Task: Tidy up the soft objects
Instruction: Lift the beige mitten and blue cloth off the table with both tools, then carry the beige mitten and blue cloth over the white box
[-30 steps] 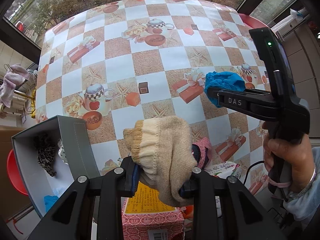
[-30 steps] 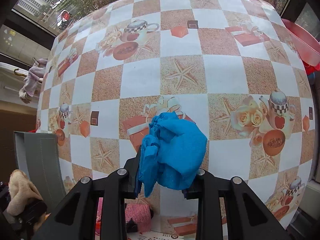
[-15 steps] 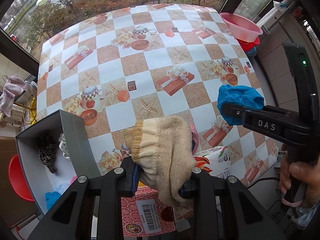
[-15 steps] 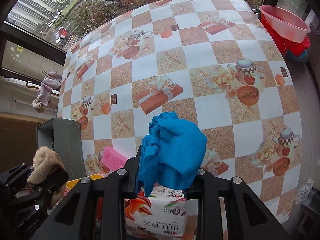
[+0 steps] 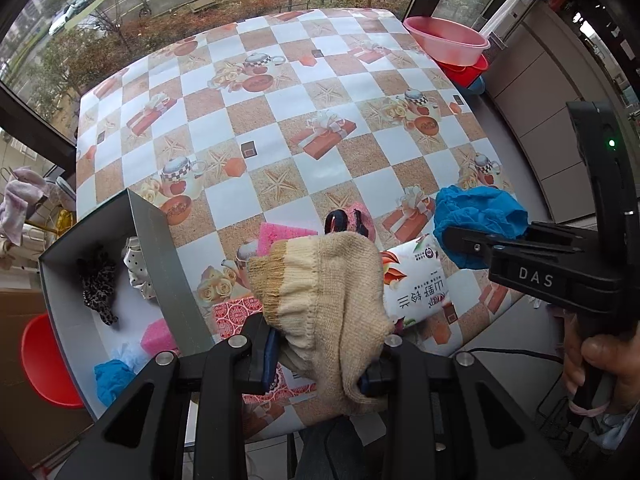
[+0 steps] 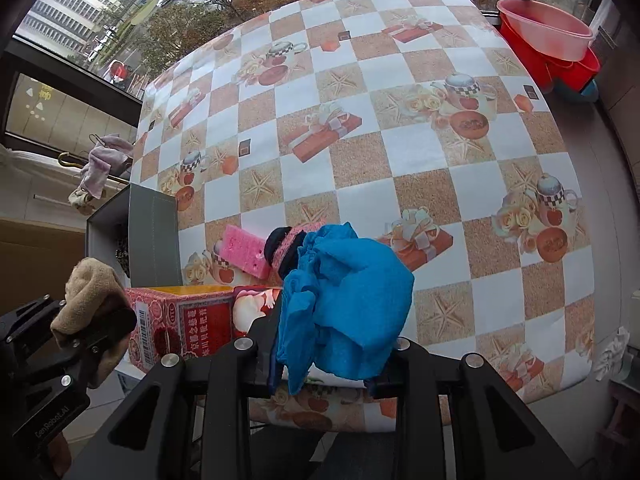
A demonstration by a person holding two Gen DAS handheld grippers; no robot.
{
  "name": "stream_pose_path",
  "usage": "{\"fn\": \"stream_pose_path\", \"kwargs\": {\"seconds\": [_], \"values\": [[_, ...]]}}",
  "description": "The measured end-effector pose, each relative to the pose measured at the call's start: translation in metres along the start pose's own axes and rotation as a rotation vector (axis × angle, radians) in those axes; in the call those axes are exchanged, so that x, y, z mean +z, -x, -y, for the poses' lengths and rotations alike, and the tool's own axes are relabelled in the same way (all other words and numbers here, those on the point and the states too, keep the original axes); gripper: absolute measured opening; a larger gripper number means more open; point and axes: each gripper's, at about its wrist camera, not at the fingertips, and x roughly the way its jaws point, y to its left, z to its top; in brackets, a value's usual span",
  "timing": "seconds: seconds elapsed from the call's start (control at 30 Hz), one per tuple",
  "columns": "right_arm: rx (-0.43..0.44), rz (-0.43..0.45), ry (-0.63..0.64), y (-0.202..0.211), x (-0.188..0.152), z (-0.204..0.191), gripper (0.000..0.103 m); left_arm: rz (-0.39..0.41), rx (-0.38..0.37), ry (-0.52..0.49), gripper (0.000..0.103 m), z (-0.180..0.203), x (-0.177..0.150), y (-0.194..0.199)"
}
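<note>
Left gripper (image 5: 320, 364) jaws pinching beige sock (image 5: 324, 292); right gripper (image 6: 332, 356) jaws pinching blue cloth (image 6: 348, 300), possibly glove.

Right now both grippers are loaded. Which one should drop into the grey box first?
Left, probably. The left gripper, shut on the beige knit sock, hangs right beside the grey box. The right gripper, shut on the blue cloth, sits farther across the table.

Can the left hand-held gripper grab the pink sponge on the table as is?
Probably not: the left hand-held gripper is shut on the beige sock. The pink sponge lies uncovered.
</note>
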Motion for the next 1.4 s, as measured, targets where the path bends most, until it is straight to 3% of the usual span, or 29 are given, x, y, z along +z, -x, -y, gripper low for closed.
{"fn": "stream_pose_path", "kwargs": {"seconds": [0.3, 0.53, 0.93, 1.4], "values": [[0.004, -0.019, -0.029, 0.004, -0.044, -0.018, 0.031, 0.032, 0.007, -0.031, 0.032, -0.008, -0.031, 0.016], [0.001, -0.001, 0.005, 0.017, -0.060, -0.040, 0.031, 0.059, 0.020, 0.028, 0.032, -0.035, -0.051, 0.027], [0.034, 0.027, 0.216, 0.032, -0.068, -0.117, 0.031, 0.100, 0.028, 0.169, 0.032, -0.085, -0.077, 0.040], [0.091, 0.026, 0.492, 0.028, -0.050, -0.237, 0.031, 0.112, 0.077, 0.381, 0.032, -0.154, -0.116, 0.041]]}}
